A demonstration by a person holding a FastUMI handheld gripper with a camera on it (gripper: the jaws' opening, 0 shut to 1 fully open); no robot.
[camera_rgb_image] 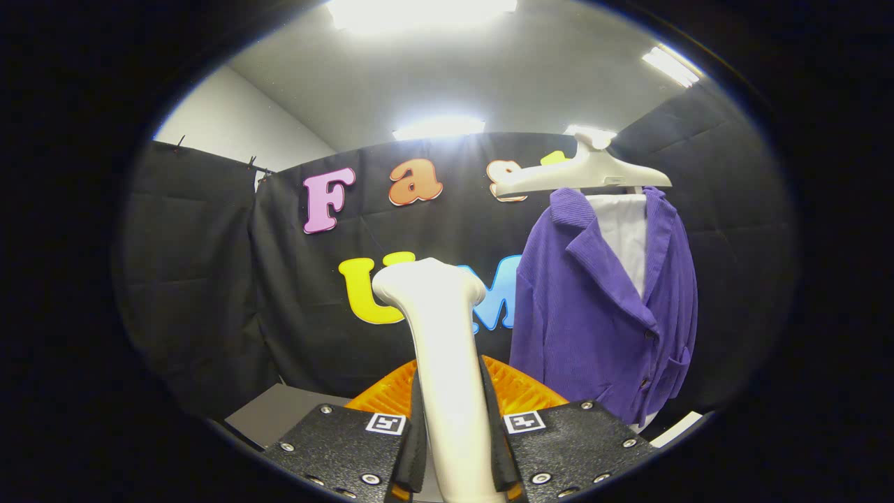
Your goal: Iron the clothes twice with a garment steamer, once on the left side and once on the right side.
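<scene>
A white garment steamer stands upright between my fingers, its head up beyond them. My gripper is shut on its handle, and both black fingers press its sides. A purple corduroy jacket hangs over a white shirt on a pale hanger, ahead and to the right of the steamer. The steamer head is apart from the jacket, left of its sleeve.
An orange ribbed basket sits just behind the steamer handle. A grey flat surface lies to the lower left. Black cloth walls close the booth behind and on both sides.
</scene>
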